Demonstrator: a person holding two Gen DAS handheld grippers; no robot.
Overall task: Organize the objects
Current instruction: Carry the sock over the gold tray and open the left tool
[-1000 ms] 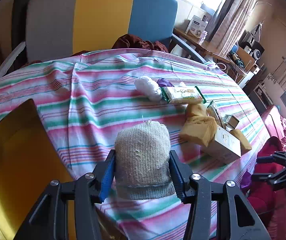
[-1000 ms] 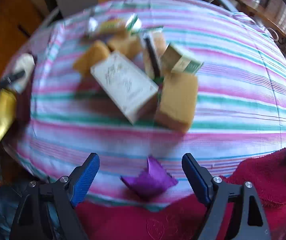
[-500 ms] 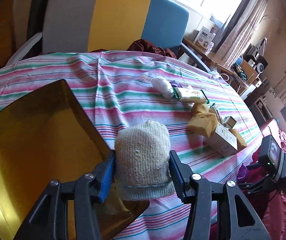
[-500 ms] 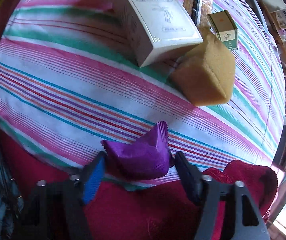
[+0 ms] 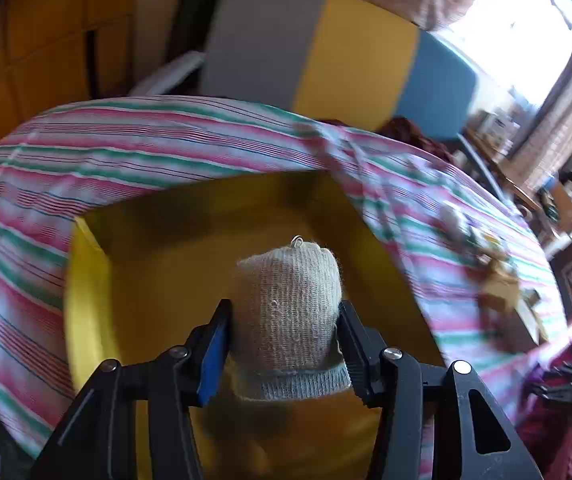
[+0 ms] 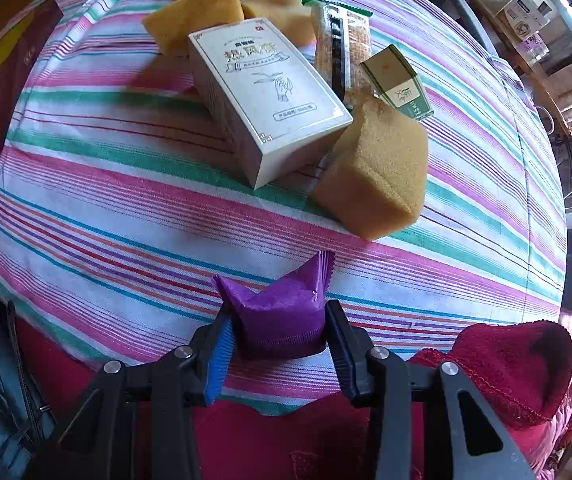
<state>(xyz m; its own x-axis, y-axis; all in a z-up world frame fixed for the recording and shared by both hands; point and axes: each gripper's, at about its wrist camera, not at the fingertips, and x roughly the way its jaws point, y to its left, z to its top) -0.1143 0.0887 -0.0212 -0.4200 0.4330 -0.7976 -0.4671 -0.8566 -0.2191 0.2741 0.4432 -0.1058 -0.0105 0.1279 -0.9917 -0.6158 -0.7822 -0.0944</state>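
My left gripper (image 5: 284, 334) is shut on a beige knitted bundle (image 5: 288, 308) and holds it above the open yellow box (image 5: 90, 280) on the striped tablecloth. My right gripper (image 6: 278, 338) is shut on a purple pouch (image 6: 282, 308) at the near edge of the table. Ahead of it lie a white carton (image 6: 266, 96), a yellow sponge (image 6: 378, 176), two more sponges (image 6: 194, 16), a small green box (image 6: 400, 82) and snack packets (image 6: 340, 44).
A chair with grey, yellow and blue panels (image 5: 326, 52) stands behind the table. A dark red cloth (image 6: 514, 364) lies at the table's near right edge. Shelves and clutter fill the far right of the room.
My left gripper has swung left with the bundle, from over the tablecloth to over the yellow box. My right gripper has closed on the purple pouch.
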